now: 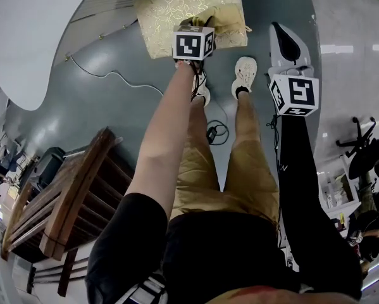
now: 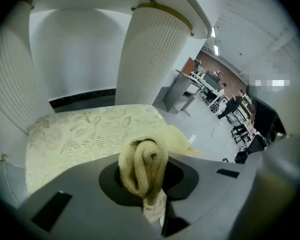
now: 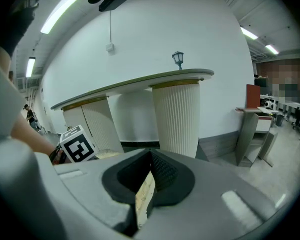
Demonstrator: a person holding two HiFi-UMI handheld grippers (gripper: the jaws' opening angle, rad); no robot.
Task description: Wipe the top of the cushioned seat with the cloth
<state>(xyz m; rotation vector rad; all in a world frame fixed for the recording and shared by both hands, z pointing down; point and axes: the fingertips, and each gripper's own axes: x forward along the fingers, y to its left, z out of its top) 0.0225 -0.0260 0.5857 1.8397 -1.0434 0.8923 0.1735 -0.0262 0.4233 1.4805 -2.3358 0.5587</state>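
We've got the left claw (image 2: 144, 181) clenched on a bunched-up fold of the yellow cloth (image 2: 142, 164). It's sitting right at the near edge of the cushioned seat (image 2: 74, 139), and the rest of the cloth trails onto the pale leaf-patterned top toward one corner. Our right claw (image 3: 145, 186) is squeezed closed with nothing in it, held off to the side above the grey floor (image 1: 107, 109), well apart from the seat.

One cushioned seat (image 1: 164, 18), one cloth (image 2: 143, 166), two shoes (image 1: 244, 75)
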